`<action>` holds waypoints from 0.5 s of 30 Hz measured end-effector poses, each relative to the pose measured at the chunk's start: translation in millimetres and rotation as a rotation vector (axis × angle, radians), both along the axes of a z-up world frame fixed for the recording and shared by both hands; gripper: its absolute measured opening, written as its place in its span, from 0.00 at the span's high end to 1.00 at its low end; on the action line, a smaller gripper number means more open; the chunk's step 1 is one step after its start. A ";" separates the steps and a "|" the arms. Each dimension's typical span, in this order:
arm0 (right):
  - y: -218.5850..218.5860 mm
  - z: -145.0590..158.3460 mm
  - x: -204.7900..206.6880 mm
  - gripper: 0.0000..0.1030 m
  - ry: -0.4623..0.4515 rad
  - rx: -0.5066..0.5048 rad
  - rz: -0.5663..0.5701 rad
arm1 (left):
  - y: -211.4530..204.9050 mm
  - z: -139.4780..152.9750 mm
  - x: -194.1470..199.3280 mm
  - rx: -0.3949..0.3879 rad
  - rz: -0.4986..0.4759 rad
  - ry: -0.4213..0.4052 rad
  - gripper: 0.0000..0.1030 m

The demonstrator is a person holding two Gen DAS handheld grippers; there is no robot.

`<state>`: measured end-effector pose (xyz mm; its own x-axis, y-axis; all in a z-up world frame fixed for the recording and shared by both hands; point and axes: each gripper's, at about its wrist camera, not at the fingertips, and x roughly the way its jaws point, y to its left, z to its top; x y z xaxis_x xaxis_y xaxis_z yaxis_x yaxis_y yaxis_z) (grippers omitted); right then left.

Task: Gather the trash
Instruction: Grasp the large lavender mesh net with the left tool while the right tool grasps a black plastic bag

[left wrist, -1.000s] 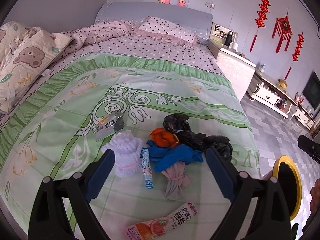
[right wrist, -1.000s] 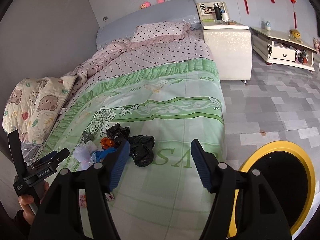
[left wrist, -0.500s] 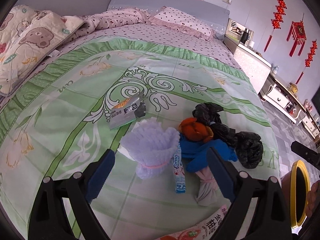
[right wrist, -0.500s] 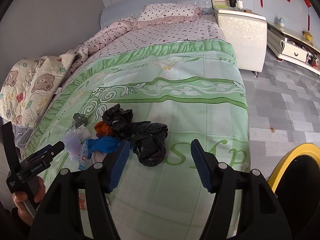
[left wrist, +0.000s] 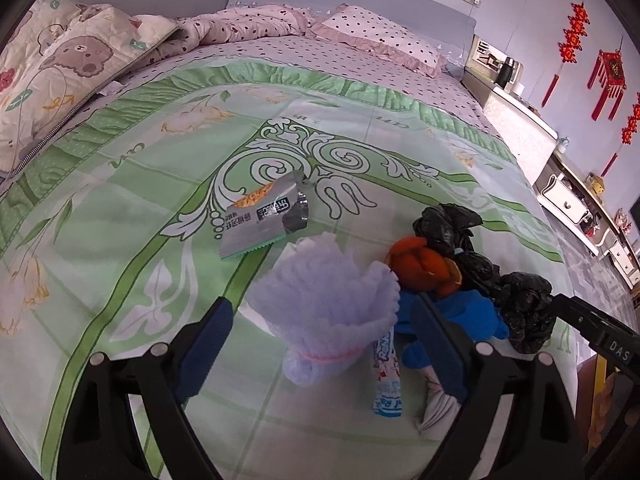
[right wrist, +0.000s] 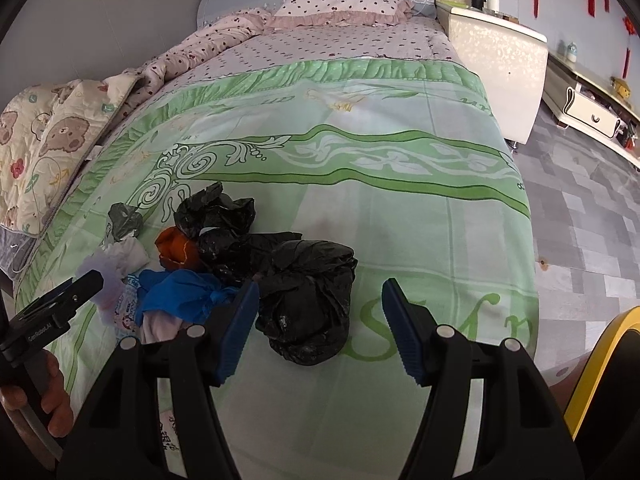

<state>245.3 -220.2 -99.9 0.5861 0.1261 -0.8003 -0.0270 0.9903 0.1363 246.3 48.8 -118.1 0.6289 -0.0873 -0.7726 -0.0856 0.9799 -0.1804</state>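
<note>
**Trash heaped on the bed, both hand-held grippers above it**

A small heap of trash lies on the green floral bedspread (left wrist: 120, 240). In it are a white foam fruit net (left wrist: 324, 304), an orange peel (left wrist: 424, 266), a blue wad (left wrist: 468, 312), a striped stick wrapper (left wrist: 386, 376), a pale knotted bag (left wrist: 436, 408) and crumpled black plastic bags (right wrist: 304, 300). A silver snack wrapper (left wrist: 264, 216) lies just beside the heap, apart from it.

The left hand-held gripper (left wrist: 320, 344) hangs over the foam net; its jaws stand wide and are closing slightly, with the net between them but the pads not pressing on it. The right hand-held gripper (right wrist: 320, 328) is parted about halfway and grips nothing; the largest black bag lies between its blue pads, seemingly untouched.

A yellow-rimmed bin (right wrist: 600, 360) stands on the floor at the bed's near corner; its inside looks dark, and what it holds cannot be made out.
</note>
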 end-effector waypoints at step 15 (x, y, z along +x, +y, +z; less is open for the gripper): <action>30.9 -26.5 15.3 0.61 0.014 -0.039 0.051 | -4.7 -10.2 7.7 -0.014 -0.033 0.007 0.55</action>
<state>260.5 -189.4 -126.4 0.5682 0.1244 -0.8135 -0.0759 0.9922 0.0987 254.1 44.1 -128.3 0.6197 -0.1190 -0.7758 -0.0546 0.9795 -0.1939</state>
